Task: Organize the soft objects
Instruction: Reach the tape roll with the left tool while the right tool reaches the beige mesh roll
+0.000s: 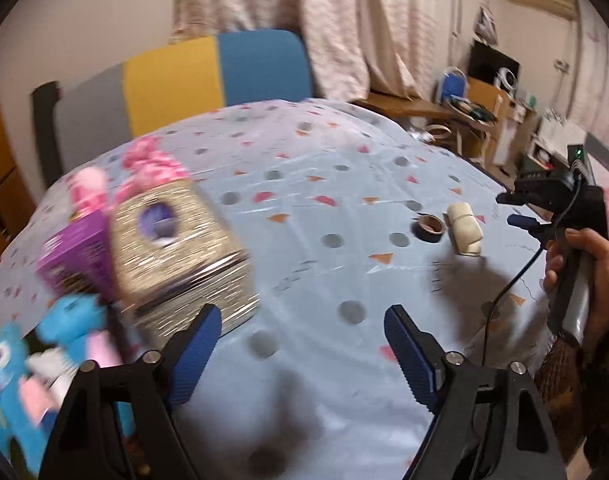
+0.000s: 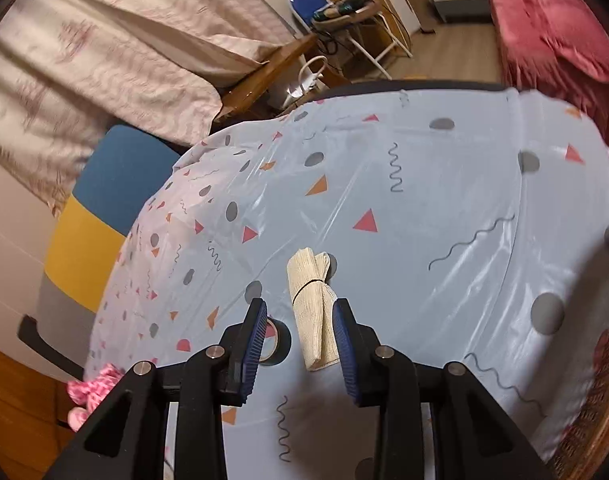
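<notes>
A cream rolled cloth (image 2: 313,307) lies on the patterned tabletop (image 2: 444,208), beside a tape roll (image 2: 278,342). The right gripper (image 2: 300,334) fingers stand released around it; the left gripper (image 1: 302,346) is spread, empty. Curtains (image 2: 104,60) hang behind.

The tablecloth (image 2: 444,200) is pale blue, scattered with grey dots, pink and orange triangles and dark squiggles. A cream rolled cloth (image 2: 314,308) lies on it beside a dark tape roll (image 1: 431,227). At the far side are a glittery gold box (image 1: 176,248), a purple box (image 1: 78,252), blue plush (image 1: 70,322) and pink plush (image 1: 152,168).
</notes>
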`<act>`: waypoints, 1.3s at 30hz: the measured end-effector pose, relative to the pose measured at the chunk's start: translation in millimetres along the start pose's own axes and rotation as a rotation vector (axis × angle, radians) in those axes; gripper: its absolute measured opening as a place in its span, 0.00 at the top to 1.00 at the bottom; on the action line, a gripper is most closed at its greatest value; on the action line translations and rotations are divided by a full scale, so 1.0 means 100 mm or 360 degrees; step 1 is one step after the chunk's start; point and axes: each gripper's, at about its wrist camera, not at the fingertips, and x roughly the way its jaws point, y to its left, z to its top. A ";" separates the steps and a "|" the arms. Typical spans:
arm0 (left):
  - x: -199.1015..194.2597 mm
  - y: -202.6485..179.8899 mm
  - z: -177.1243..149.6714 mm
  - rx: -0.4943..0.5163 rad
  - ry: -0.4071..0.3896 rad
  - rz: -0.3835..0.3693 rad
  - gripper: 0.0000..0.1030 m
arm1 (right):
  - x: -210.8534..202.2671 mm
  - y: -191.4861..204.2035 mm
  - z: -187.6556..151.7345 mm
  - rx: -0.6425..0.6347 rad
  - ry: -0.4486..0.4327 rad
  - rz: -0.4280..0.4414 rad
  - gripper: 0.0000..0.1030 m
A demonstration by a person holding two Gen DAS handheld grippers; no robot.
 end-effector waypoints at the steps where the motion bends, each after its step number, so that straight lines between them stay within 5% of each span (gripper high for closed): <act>1: 0.10 -0.09 0.06 0.0027 0.0016 -0.0015 0.24 | -0.02 -0.03 -0.01 0.0014 0.0003 0.0011 0.67; 8: 0.90 -0.59 0.39 0.0090 0.0185 -0.0199 0.48 | 0.05 -0.06 -0.03 0.0057 0.0074 0.0082 0.64; 17: 1.74 -1.32 0.82 0.0167 0.0300 -0.0477 0.37 | 0.13 -0.13 -0.03 0.0150 0.0160 0.0176 0.62; 27: 2.42 -1.80 1.00 0.0147 0.0441 -0.0499 0.29 | 0.21 -0.12 -0.07 0.0172 0.0246 0.0245 0.58; 28: 2.45 -1.84 1.01 0.0156 0.0447 -0.0506 0.31 | 0.21 -0.12 -0.07 0.0172 0.0248 0.0245 0.58; 29: 2.49 -1.87 1.02 0.0171 0.0444 -0.0495 0.47 | 0.21 -0.13 -0.07 0.0175 0.0246 0.0248 0.58; 30: 2.53 -1.89 1.02 0.0186 0.0439 -0.0468 0.51 | 0.21 -0.13 -0.07 0.0177 0.0241 0.0246 0.58; 39: 2.38 -1.63 0.74 0.0217 0.0426 -0.0430 0.52 | 0.23 -0.11 -0.08 0.0149 0.0252 0.0216 0.59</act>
